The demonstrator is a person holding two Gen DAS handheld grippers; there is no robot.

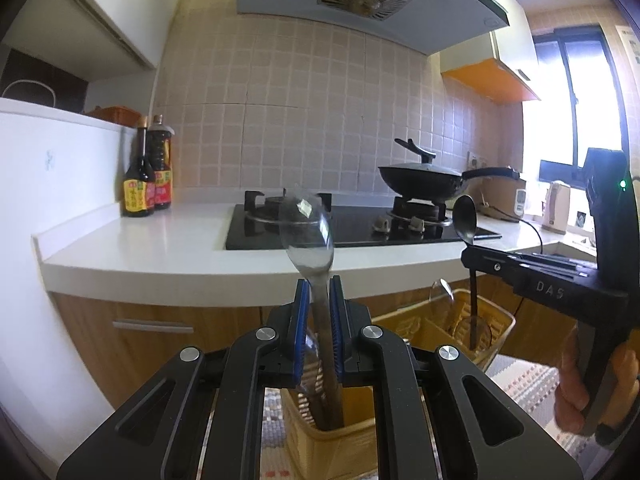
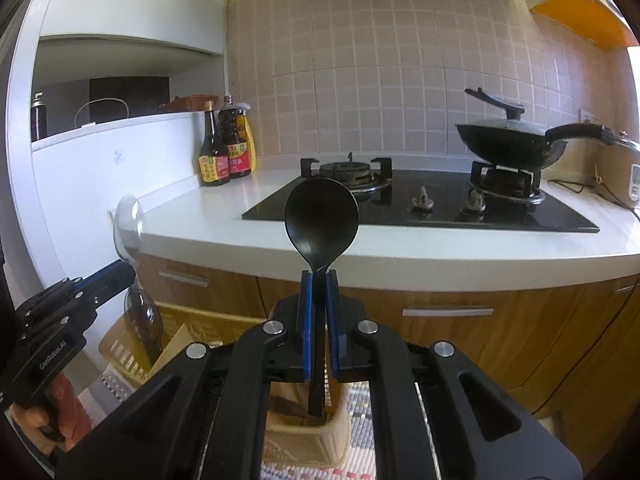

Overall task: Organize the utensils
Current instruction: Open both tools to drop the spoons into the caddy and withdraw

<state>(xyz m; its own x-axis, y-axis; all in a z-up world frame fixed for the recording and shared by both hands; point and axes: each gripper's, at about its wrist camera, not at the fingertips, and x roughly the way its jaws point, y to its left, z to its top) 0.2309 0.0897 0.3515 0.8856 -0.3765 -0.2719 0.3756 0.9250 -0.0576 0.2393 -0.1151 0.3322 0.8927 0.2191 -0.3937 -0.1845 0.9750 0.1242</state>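
At lower centre of each frame, the left gripper (image 1: 319, 292) clamped a steel spoon (image 1: 307, 228) and the right gripper (image 2: 319, 284) clamped a black spoon (image 2: 321, 220), both upright over a yellow basket (image 1: 336, 444). Behind stood the counter (image 1: 160, 240), stove (image 1: 352, 224) and wok (image 1: 420, 178).

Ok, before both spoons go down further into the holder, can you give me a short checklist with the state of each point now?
1. Left gripper shut on the clear spoon: ok.
2. Right gripper shut on the black spoon: ok.
3. Clear spoon upright, bowl up, handle end inside a compartment of the yellow holder: ok.
4. Black spoon upright, handle end at a compartment of the holder: ok.
5. Handle ends touch the holder bottom: cannot tell.
6. The two grippers are apart from each other: ok.
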